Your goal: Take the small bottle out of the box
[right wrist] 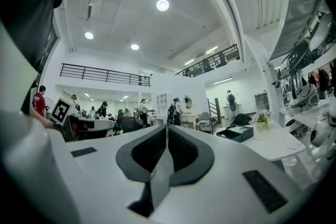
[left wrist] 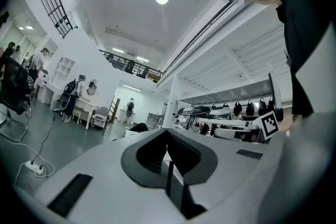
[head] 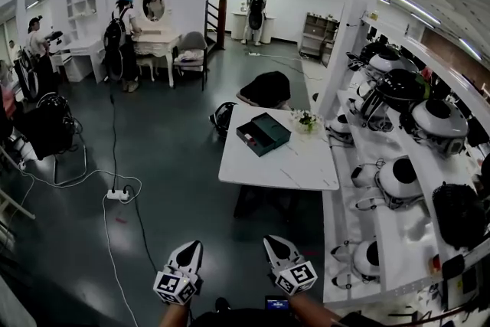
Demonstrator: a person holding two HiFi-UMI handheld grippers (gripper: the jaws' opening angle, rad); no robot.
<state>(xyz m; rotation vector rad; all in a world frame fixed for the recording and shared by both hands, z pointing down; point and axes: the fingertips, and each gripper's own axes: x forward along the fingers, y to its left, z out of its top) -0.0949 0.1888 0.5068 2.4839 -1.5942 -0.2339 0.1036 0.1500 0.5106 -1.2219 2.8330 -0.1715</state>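
head view puts the box (head: 262, 133) on the table (head: 306, 165), well ahead of you. no bottle shows. your right gripper (head: 274, 243) is nearer it than your left gripper (head: 191, 247). both are pinched together, empty.

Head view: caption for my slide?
Shut and empty, left gripper and right gripper hang low, well short of the white table bearing the dark box.
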